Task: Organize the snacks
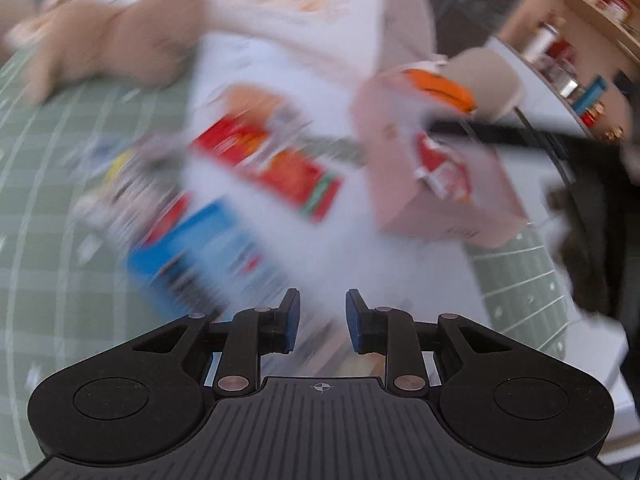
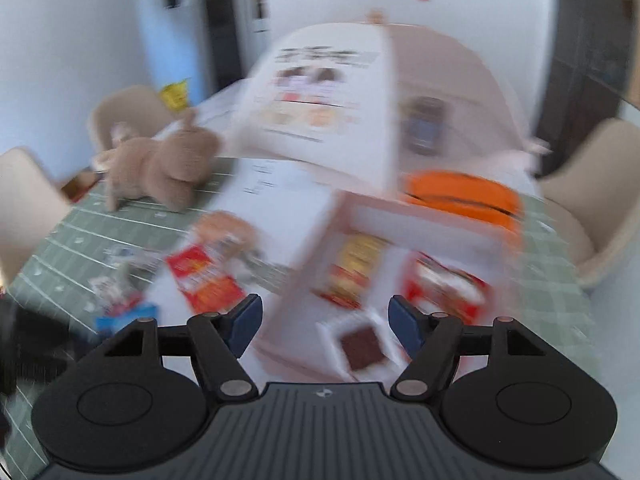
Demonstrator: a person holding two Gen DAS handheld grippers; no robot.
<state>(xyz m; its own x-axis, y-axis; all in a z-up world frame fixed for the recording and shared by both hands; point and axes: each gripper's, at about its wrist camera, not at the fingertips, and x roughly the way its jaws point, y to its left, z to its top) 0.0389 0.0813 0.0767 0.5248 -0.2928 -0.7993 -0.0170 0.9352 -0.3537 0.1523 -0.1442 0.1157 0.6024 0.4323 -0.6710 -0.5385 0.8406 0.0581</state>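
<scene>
Both views are motion-blurred. A pink open box [image 2: 400,216] stands on the table with its lid [image 2: 320,96] raised; inside lie a yellow-red pack [image 2: 356,268], a red pack [image 2: 448,288] and a brown-topped white pack [image 2: 360,346]. The box also shows in the left wrist view [image 1: 432,184]. A red-orange snack pack [image 1: 268,160] [image 2: 204,276] and a blue pack [image 1: 192,256] [image 2: 124,316] lie on white paper beside the box. My left gripper [image 1: 322,320] is open and empty above the paper. My right gripper [image 2: 325,320] is open and empty over the box's front.
A tan plush toy [image 2: 160,160] [image 1: 100,40] sits on the green grid mat [image 1: 60,160]. An orange pouch [image 2: 464,196] lies behind the box. Small wrappers [image 2: 112,280] lie at the left. Beige chairs [image 2: 592,200] ring the table. A shelf of jars [image 1: 568,48] stands at the right.
</scene>
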